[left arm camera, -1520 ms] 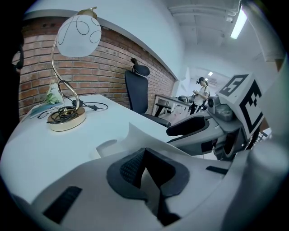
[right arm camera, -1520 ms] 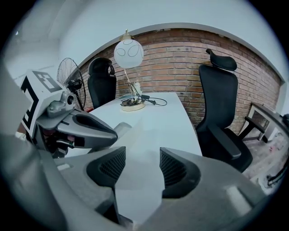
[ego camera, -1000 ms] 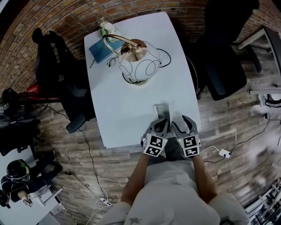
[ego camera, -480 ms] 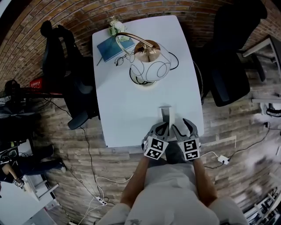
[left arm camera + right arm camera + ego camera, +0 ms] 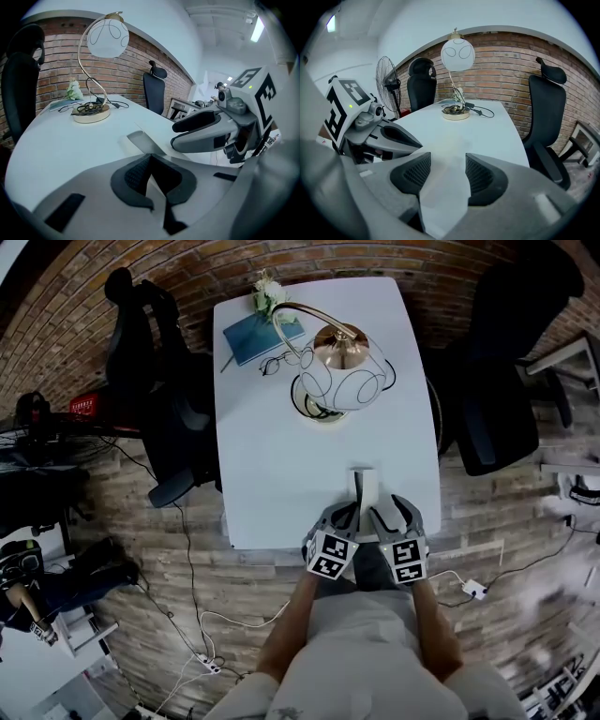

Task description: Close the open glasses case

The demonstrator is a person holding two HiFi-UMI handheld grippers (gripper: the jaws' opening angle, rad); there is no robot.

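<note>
Two grippers: side by side at the near edge of the tabletop (image 5: 281,456), both pointing away from the person.
Left gripper (image 5: 347,514): in its own view the dark ribbed pads meet at their tips, and nothing shows clamped between them.
Right gripper (image 5: 382,514): jaws clearly apart, with a pale surface showing in the gap. Whether that is the case or bare tabletop cannot be told. Nothing is gripped.
Glasses case (image 5: 364,486): pale and narrow, near the near edge of the tabletop, just ahead of both grippers and roughly on the line between them. The left gripper view shows a grey panel of it (image 5: 140,141) just beyond the jaw tips.
Lamp (image 5: 342,371): white globe shade with a black line pattern on a curved brass stem and round base, at the far half of the tabletop, well apart from the case.
Black cable (image 5: 389,381): runs out from the lamp base.
Blue book (image 5: 262,334): lies flat at the far left corner.
Spectacles (image 5: 281,362): beside the book, between it and the lamp.
Flowers (image 5: 267,294): small pale bunch at the far edge, next to the book.
Office chairs: one black chair (image 5: 155,381) left of the tabletop, another (image 5: 497,381) to its right.
Fan (image 5: 389,84): stands behind the left chair in the right gripper view.
Surroundings: brick wall and plank floor.
</note>
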